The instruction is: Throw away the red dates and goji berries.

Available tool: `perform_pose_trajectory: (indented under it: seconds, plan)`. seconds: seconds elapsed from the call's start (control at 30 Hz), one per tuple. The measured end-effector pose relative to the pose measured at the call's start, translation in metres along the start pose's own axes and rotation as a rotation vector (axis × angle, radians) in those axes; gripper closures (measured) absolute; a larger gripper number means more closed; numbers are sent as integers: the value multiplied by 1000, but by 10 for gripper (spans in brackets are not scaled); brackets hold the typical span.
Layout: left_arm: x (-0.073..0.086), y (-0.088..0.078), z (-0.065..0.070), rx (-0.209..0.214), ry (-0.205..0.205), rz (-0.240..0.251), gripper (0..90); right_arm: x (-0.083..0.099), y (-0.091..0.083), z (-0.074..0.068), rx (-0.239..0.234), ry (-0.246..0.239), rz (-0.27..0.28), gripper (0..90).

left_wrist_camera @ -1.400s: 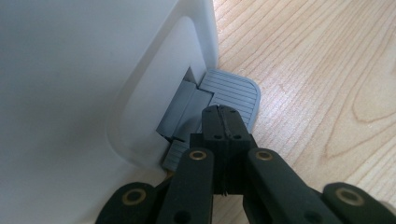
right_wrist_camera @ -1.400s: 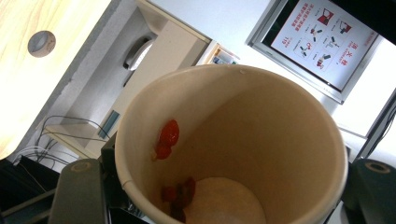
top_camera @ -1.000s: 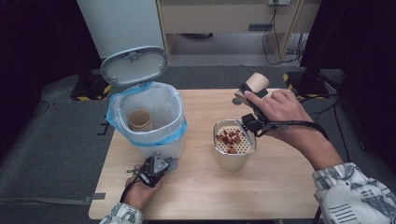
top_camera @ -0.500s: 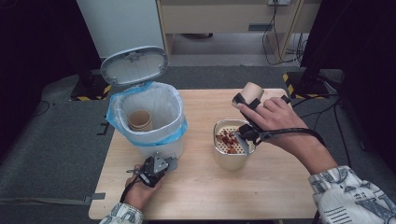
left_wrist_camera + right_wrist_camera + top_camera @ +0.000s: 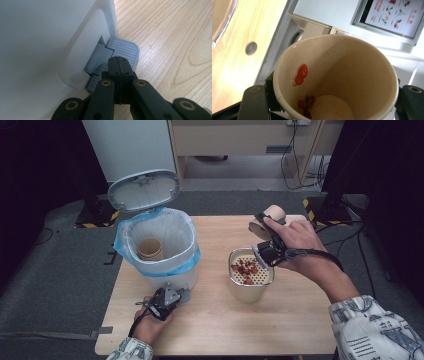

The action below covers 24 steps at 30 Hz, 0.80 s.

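The worktop (image 5: 300, 325) is pale wood and carries a white bin (image 5: 159, 251) at its left and a strainer pot (image 5: 248, 279) near its middle. The bin has a blue liner (image 5: 122, 251) folded over its rim, its grey lid (image 5: 144, 190) stands tipped up behind it, and a paper cup (image 5: 150, 248) lies inside. The pot stands just right of the bin, apart from it, and red scraps (image 5: 244, 268) lie on its perforated insert.

The right tool (image 5: 265, 232) is clamped on another cup (image 5: 266, 218), held above the worktop just behind the pot, with the cup tilted on its side. In the right gripper view that cup (image 5: 337, 75) opens toward the camera between the black jaws; a red bit (image 5: 301, 73) sticks to its inner wall and a few more sit at the bottom.

The left tool (image 5: 165, 301) rests low at the bin's front base. In the left gripper view its jaws are fully closed with nothing between them, and the left tool's tip (image 5: 120, 65) presses on the grey ribbed pedal (image 5: 126, 50) that sticks out from the bin's foot (image 5: 50, 50).
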<state>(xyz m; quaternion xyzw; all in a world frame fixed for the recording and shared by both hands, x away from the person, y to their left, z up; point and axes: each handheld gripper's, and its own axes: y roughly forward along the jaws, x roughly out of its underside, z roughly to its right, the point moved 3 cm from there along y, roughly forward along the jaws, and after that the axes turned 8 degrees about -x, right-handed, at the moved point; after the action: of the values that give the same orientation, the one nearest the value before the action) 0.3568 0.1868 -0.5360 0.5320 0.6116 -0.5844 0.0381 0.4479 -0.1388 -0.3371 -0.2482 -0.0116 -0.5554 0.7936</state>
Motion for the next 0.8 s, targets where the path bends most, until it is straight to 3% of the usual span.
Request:
perform_pose_trajectory:
  seconds: [0.13,0.8]
  plan:
    - [0,0,0,0,0,1,899,5,4,5,-4,118,38,292]
    - [0,0,0,1,-1,1,898,6,23,4,-50,337,128,288]
